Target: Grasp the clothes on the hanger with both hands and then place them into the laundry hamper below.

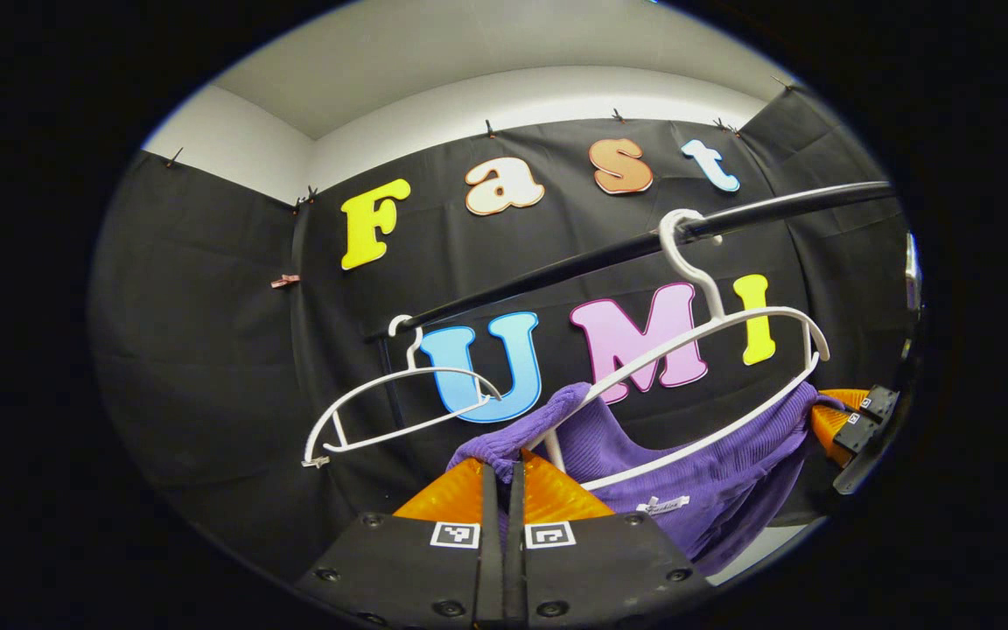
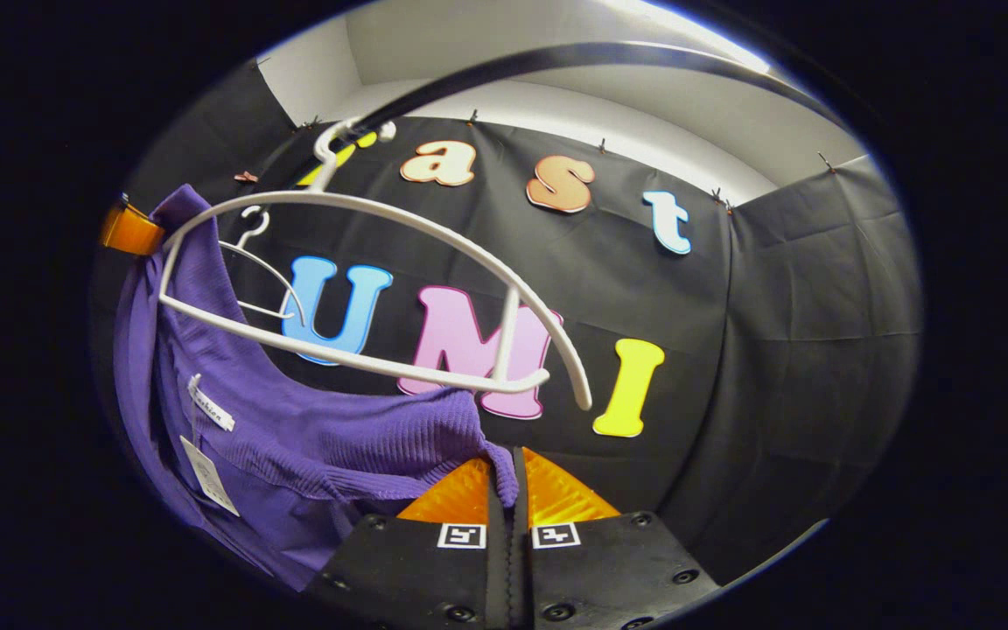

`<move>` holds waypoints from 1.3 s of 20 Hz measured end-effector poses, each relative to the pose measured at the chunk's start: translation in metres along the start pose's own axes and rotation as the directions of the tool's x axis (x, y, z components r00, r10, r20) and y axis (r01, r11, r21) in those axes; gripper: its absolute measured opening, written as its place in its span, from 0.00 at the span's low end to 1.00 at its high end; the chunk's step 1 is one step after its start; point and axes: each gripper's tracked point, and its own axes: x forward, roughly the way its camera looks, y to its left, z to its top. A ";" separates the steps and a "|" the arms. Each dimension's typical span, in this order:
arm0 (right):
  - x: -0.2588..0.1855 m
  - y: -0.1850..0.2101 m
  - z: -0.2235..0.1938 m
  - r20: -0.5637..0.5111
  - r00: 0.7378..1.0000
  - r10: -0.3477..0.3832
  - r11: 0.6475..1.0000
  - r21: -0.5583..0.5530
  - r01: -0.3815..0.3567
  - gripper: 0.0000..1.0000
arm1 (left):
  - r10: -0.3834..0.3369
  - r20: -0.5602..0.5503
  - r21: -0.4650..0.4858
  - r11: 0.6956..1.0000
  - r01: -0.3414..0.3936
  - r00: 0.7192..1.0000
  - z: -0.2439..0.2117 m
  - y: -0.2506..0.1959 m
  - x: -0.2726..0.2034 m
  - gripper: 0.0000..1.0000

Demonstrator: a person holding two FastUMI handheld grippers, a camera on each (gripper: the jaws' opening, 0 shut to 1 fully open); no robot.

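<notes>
The lower part of the purple ribbed knit garment (image 1: 696,490) ran out of sight below both views, and its white neck label (image 2: 211,409) was too small to read. The left gripper (image 1: 504,477) was clamped on one shoulder fold and the right gripper (image 2: 504,477) on the other. Just above both hung the white plastic hanger (image 2: 434,236), the garment slipping off its arms. Beyond the left gripper, an empty white hanger (image 1: 399,411) shared the black rail (image 1: 609,254).
</notes>
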 end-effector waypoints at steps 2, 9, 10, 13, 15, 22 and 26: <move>-0.005 0.010 0.009 0.003 1.000 0.017 1.000 0.021 -0.017 0.04 | 0.014 -0.015 -0.010 1.000 -0.014 1.000 -0.007 0.009 0.001 0.05; -0.040 0.046 0.005 -0.039 0.995 0.095 0.995 0.017 -0.094 0.04 | -0.022 -0.121 -0.029 0.999 0.018 0.992 -0.072 0.023 -0.018 0.05; -0.048 0.050 0.006 -0.045 0.994 0.100 0.995 0.013 -0.100 0.04 | -0.039 -0.124 -0.038 0.999 0.035 0.991 -0.079 0.017 -0.024 0.05; -0.062 0.062 0.003 -0.061 0.990 0.129 0.992 0.022 -0.128 0.05 | -0.106 -0.147 -0.081 0.992 0.095 0.983 -0.101 0.001 -0.031 0.05; -0.077 0.073 0.007 -0.072 0.983 0.169 0.985 0.048 -0.166 0.04 | -0.152 -0.164 -0.116 0.984 0.134 0.975 -0.115 -0.012 -0.041 0.05; -0.109 0.097 0.023 -0.110 0.968 0.225 0.969 0.130 -0.211 0.05 | -0.357 -0.188 -0.192 0.927 0.323 0.915 -0.126 -0.071 -0.077 0.05; -0.120 0.096 0.036 -0.138 0.964 0.227 0.959 0.203 -0.196 0.05 | -0.411 -0.166 -0.261 0.895 0.362 0.896 -0.098 -0.093 -0.081 0.05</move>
